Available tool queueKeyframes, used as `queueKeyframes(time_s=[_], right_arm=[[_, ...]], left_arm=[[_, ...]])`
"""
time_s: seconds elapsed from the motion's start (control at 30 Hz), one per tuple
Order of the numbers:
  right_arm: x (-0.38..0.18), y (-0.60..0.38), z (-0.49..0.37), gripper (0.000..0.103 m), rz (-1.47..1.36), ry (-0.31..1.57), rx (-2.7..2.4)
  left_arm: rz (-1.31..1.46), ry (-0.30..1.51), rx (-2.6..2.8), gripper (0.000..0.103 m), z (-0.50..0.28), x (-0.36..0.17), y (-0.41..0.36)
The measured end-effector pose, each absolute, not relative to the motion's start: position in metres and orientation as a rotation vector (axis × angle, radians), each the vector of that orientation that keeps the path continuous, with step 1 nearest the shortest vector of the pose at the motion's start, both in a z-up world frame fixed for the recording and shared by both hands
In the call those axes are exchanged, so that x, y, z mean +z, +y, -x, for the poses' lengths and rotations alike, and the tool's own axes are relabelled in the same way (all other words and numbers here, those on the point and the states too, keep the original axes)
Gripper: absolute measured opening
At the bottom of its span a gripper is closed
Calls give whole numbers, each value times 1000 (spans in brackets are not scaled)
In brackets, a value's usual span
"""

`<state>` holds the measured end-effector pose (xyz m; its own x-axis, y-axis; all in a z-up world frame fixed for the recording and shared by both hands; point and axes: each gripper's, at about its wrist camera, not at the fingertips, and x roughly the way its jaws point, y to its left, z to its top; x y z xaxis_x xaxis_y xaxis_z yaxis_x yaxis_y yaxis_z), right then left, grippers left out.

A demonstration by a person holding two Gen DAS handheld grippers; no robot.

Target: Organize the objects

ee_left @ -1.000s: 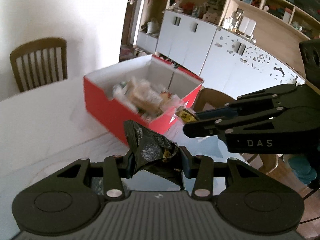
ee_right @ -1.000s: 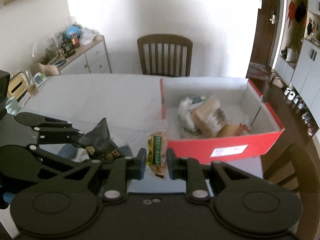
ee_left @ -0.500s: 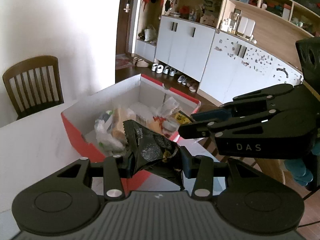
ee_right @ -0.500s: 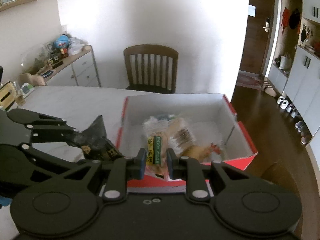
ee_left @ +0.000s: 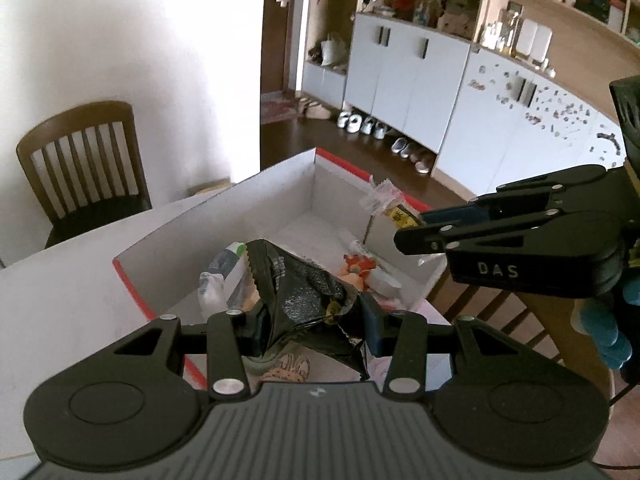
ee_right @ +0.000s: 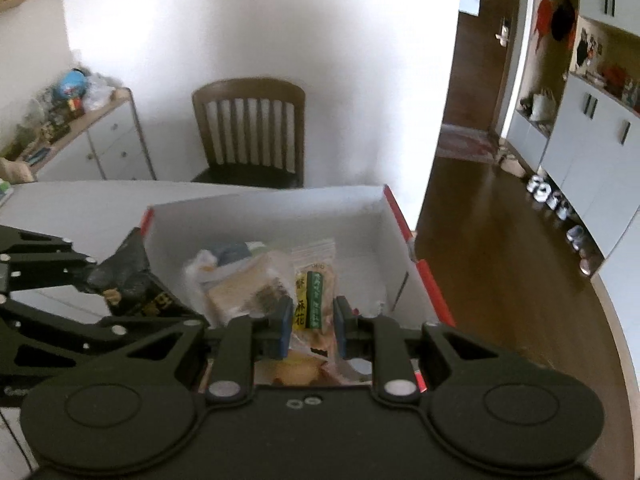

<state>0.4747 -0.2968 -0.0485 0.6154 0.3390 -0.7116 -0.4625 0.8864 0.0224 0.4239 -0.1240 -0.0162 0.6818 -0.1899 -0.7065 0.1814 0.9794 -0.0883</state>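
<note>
- The left gripper [ee_left: 314, 330] is clamped on a crumpled black packet [ee_left: 308, 300], which stands up between its blue pads [ee_left: 374, 332].
- That packet hangs over the near left part of the box [ee_left: 276, 196], above the things already lying inside.
- The right gripper [ee_right: 308, 322] is clenched on a clear snack bag [ee_right: 314, 300] with a green label; the bag sticks up between the pads.
- The bag hangs over the near right part of the box [ee_right: 260, 216], just right of the heap.
- In the left wrist view the right gripper [ee_left: 416, 236] reaches in from the right over the box's right wall, with the bag's top showing at its tips.
- In the right wrist view the left gripper [ee_right: 86, 270] comes in from the left with the black packet [ee_right: 136, 284] at the box's left wall.
- The box is red outside and white inside and sits on a white counter [ee_right: 80, 208].
- Inside lies a heap of wrapped snacks [ee_right: 240, 280], mostly in the near half; the far half shows bare white floor.
- A wooden chair [ee_right: 250, 132] stands beyond the counter by the wall.
- White cabinets [ee_left: 404, 76] line the far right, with shoes [ee_left: 360, 124] on the floor before them.
</note>
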Motion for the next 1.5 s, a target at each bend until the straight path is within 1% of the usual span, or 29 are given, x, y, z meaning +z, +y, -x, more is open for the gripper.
queueKeyframes(time_s=[0.23,0.47,0.73,0.97,1.07,1.13,1.17,1.23,1.33,1.5], right_arm=[[-82,-296,-504,21,176,868,425],[-107,-297,-515,21,166,949,421],[-113,-293,-516,21,205,963,433],[-106,-296,-513,22,165,956,450],[-101,-295,-509,22,167,944,452],[-97,-296,-506,23,161,937,447],[-96,-296,-505,24,159,935,446],[-93,-297,-502,25,159,929,436],[-88,-298,-495,25,153,916,448],[-73,-297,-479,26,145,882,470]], left_arm=[[-5,862,-196,43,-454,-36,-136],[53,941,-163,43,-477,-61,-136],[45,988,-151,43,-482,-79,-138],[31,1015,-152,43,-480,-87,-140],[28,1008,-148,48,-477,-87,-140],[43,1005,-162,55,-474,-86,-138],[44,997,-162,55,-471,-85,-138],[45,983,-159,61,-466,-82,-136],[51,961,-163,63,-458,-77,-133],[45,919,-164,63,-442,-67,-129]])
